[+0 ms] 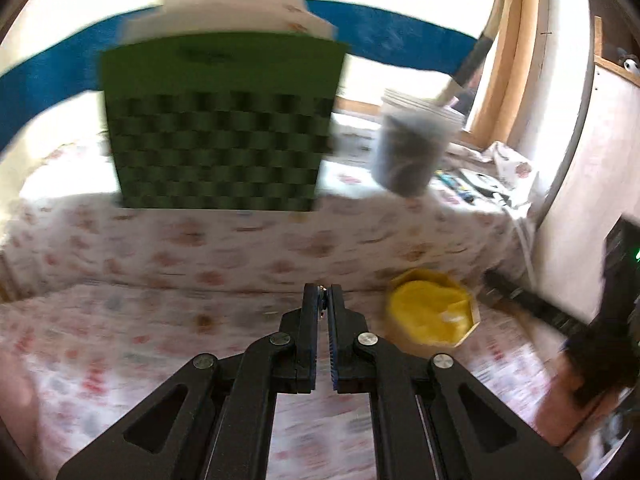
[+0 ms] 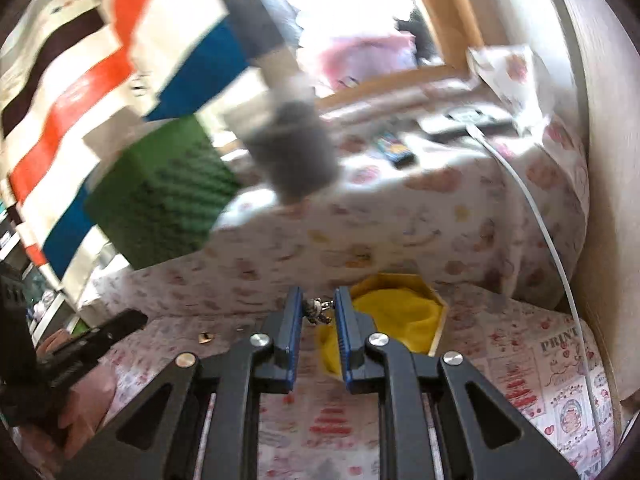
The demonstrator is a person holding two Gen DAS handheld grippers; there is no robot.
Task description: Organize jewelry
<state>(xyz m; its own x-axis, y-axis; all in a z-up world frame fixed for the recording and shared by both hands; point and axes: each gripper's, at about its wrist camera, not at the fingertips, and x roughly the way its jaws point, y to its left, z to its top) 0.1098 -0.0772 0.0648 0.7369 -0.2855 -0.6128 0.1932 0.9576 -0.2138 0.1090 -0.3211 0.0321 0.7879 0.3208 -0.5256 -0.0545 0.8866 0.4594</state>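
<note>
A yellow octagonal jewelry box (image 1: 432, 312) with a yellow cloth lining sits open on the patterned sheet; it also shows in the right wrist view (image 2: 396, 312). My left gripper (image 1: 323, 290) is nearly shut with a tiny glinting piece at its tips, left of the box. My right gripper (image 2: 316, 312) holds a small silvery jewelry piece (image 2: 317, 311) between its tips, just left of the box. A small gold piece (image 2: 205, 337) lies on the sheet to the left. The left gripper also shows at the left edge of the right wrist view (image 2: 120, 326).
A green woven basket (image 1: 220, 120) and a clear plastic cup (image 1: 412, 148) with dark contents stand on a raised, cloth-covered ledge behind. A white cable (image 2: 540, 220) runs down the right side. A striped cloth (image 2: 120, 60) hangs at the back.
</note>
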